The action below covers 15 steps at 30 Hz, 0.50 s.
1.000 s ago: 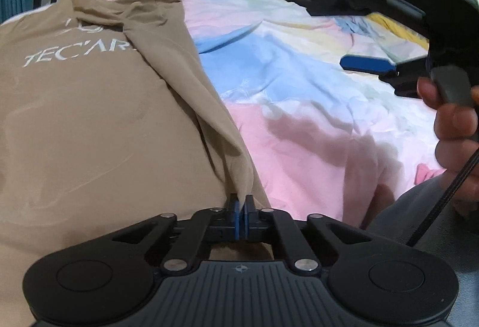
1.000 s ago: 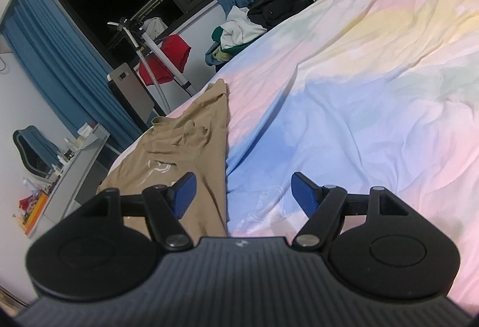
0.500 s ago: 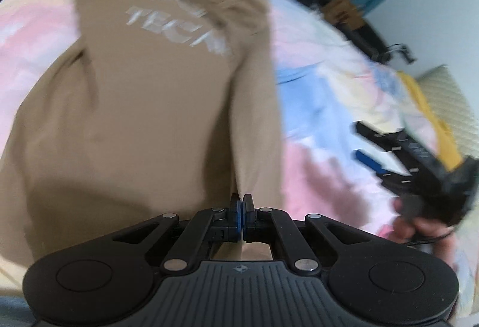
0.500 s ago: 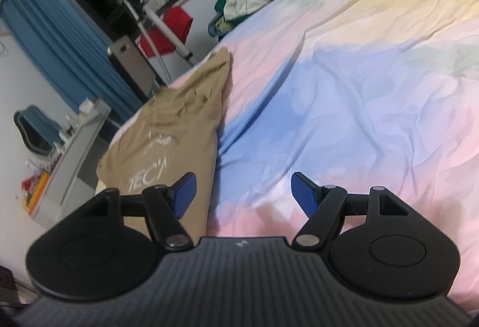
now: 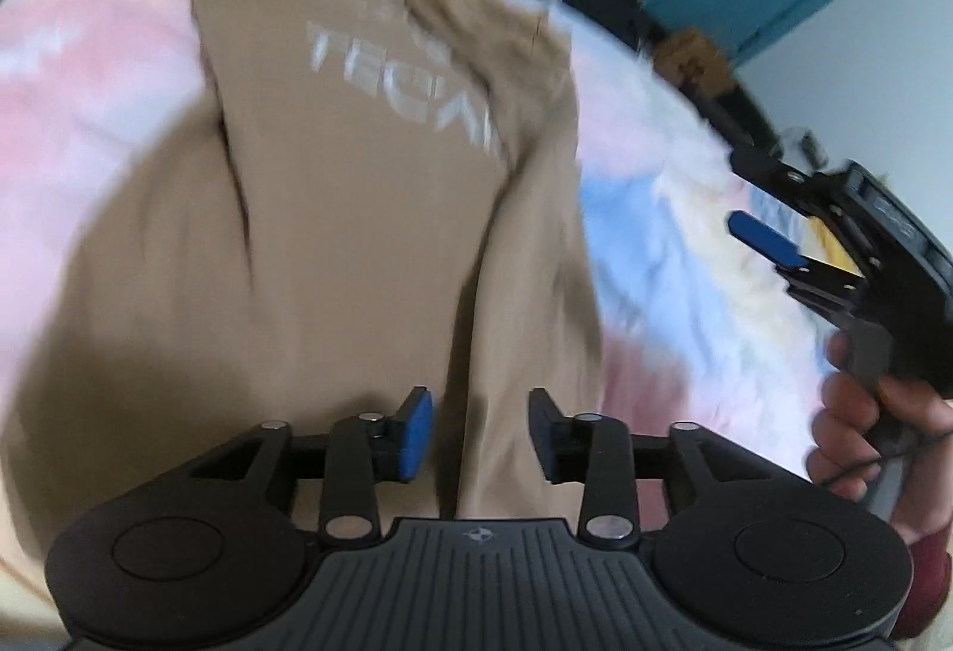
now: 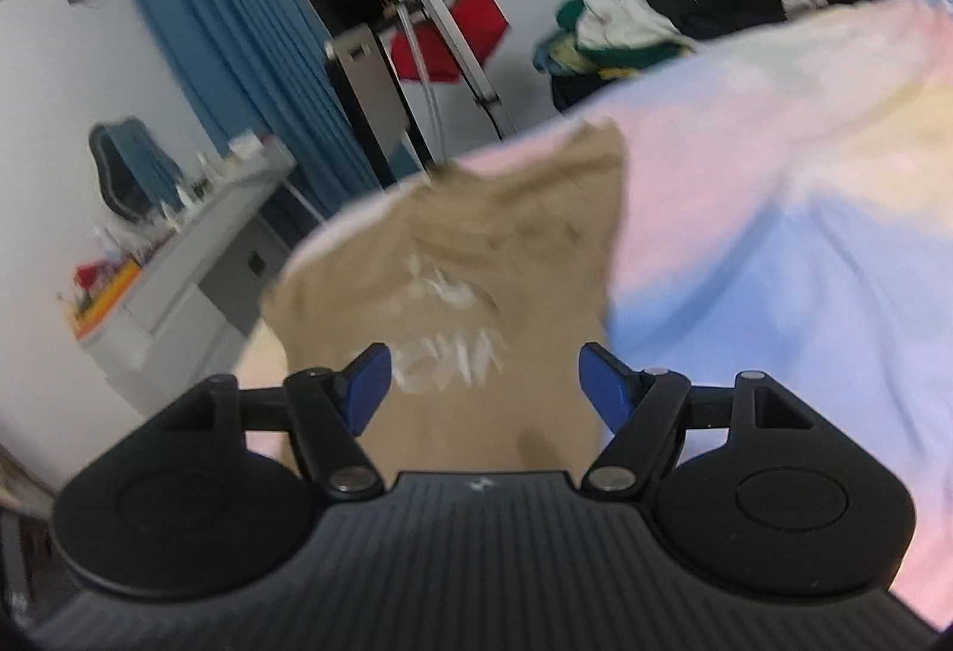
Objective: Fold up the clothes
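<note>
From the left wrist, the tan T-shirt (image 5: 357, 210) lies spread on the bed (image 5: 673, 234), filling the view from 9 to 1 o'clock, its white printed lettering near 12 o'clock and one long side turned in over the body as a soft ridge running down toward 6 o'clock. The left gripper (image 5: 479, 433) has its jaws opening, released; the folded edge lies under the gap between them, but the blue pads do not press on it. At 3 o'clock the right gripper (image 5: 768, 240) hangs above the bed, held by a hand (image 5: 857, 430), one blue pad showing. The bedcover is a lightly crumpled cotton in pink, pale blue, yellow and white patches. From the right wrist, the shirt sits at 12 o'clock just past the jaws, which stand wide with nothing between them; the shirt narrows toward the far edge of the bed, its print smeared by blur. Blue curtains (image 6: 238, 55), a grey shelf at 9 o'clock and a heap of clothes (image 6: 625, 25) at 1 o'clock lie beyond. The shirt looks a thin, limp knit: light, not slippery, sure to sag and crease wherever it is unsupported. A pinch at the hem corners or the shoulder seams, both layers together, would likely carry the fold cleanly.
</note>
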### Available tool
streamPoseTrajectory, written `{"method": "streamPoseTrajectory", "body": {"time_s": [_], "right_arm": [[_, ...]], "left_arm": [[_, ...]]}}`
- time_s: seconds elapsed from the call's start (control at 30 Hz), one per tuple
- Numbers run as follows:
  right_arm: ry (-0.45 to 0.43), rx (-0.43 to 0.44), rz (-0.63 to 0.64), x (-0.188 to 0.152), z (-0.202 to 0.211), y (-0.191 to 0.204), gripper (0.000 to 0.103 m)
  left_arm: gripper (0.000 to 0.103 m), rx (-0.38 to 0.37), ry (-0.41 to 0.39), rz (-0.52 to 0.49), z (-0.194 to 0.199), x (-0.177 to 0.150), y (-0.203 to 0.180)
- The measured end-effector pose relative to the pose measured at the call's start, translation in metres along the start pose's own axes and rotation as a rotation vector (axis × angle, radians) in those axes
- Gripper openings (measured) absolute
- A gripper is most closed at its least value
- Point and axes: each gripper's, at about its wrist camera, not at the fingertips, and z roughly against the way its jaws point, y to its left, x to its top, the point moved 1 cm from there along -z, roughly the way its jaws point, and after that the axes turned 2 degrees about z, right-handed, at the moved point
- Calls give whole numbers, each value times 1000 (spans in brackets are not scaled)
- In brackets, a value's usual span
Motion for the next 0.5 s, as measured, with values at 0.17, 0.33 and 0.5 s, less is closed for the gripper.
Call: {"method": "streamPoseTrajectory", "body": {"time_s": [0.17, 0.33, 0.5], "right_arm": [[-72, -50, -68, 11, -43, -16, 71], [-13, -174, -161, -1, -67, -67, 73], [-63, -226, -220, 0, -75, -95, 73]], "left_arm": [[47, 29, -166, 30, -1, 70, -1], [47, 22, -222, 1, -63, 158, -25], [47, 67, -214, -107, -157, 220, -62]]}}
